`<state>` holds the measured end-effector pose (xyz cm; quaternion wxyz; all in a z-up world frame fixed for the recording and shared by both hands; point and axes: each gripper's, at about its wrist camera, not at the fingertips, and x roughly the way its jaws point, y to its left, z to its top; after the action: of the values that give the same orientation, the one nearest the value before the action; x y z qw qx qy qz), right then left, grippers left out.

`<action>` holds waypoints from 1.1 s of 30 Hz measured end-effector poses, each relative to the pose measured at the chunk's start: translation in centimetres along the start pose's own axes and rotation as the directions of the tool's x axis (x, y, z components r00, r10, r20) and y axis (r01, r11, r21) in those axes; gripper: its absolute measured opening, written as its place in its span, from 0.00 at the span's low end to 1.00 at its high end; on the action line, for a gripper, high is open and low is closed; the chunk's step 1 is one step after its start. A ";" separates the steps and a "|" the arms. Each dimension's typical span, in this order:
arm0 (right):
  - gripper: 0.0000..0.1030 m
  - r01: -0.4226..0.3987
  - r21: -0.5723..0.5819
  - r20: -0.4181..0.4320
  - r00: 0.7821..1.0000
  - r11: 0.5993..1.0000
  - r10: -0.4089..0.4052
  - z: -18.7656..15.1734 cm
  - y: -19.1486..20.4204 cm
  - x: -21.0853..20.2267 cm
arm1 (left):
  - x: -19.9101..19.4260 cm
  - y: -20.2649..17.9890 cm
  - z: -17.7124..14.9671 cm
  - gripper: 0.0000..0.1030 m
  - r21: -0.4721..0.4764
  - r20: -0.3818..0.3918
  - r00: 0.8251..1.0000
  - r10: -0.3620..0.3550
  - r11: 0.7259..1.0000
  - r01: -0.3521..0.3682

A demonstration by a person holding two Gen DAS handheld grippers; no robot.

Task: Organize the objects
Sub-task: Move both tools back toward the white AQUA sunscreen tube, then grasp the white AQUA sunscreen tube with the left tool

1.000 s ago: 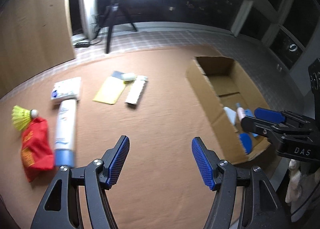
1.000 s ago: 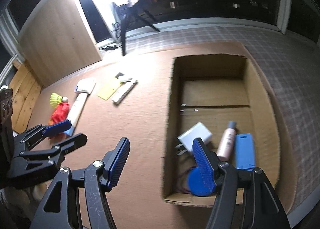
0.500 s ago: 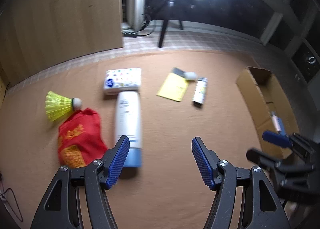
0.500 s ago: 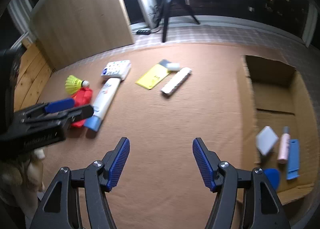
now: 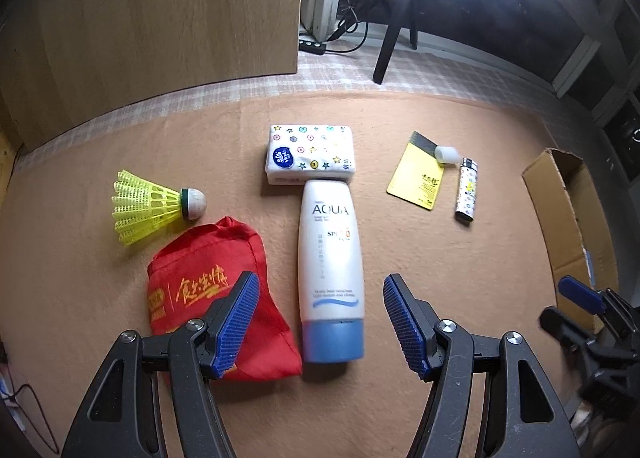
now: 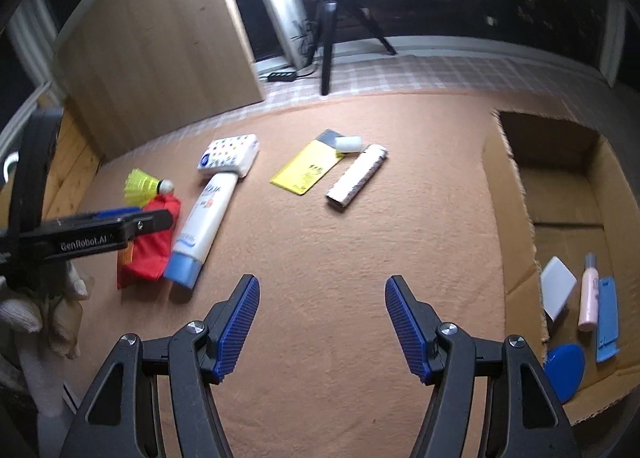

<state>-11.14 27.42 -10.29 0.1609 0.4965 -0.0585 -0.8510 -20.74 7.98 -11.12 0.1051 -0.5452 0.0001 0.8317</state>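
Note:
My left gripper (image 5: 320, 324) is open and empty, its fingers either side of the blue cap end of a white AQUA tube (image 5: 330, 258) lying on the tan mat. A red pouch (image 5: 208, 286) lies under the left finger, a yellow shuttlecock (image 5: 152, 207) beyond it. A tissue pack (image 5: 310, 155) touches the tube's far end. My right gripper (image 6: 320, 324) is open and empty over bare mat. The cardboard box (image 6: 516, 225) at right holds several items.
A yellow packet (image 5: 418, 179), a small white cap (image 5: 446, 153) and a patterned lighter (image 5: 467, 189) lie mid-mat. A wooden panel (image 5: 152, 17) and a ring-light tripod (image 5: 394, 41) stand at the back. The mat sits on checked flooring.
Both grippers have swung left, away from the box. The left gripper has closed in on the white tube and red pouch. Both stay open.

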 end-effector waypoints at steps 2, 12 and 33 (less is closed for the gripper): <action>0.60 -0.005 0.036 -0.009 1.000 0.999 0.005 0.0 -1.0 0.0 | 0.5 0.4 0.4 0.66 -0.008 -0.009 1.000 -0.009 1.000 0.009; 0.60 0.005 0.094 -0.042 0.999 0.996 -0.001 -0.5 -3.0 -0.6 | 4.0 1.1 2.7 0.66 -0.028 -0.062 0.998 -0.029 0.999 0.027; 0.60 0.000 0.109 -0.068 0.998 0.994 0.007 -0.6 -4.0 -0.7 | 6.8 0.3 2.8 0.49 -0.041 -0.106 0.993 -0.051 0.998 0.047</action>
<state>-11.14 31.45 -11.07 0.1371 0.5331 -0.1002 -0.8288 -25.94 9.16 -16.22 0.1147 -0.5907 -0.0235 0.7983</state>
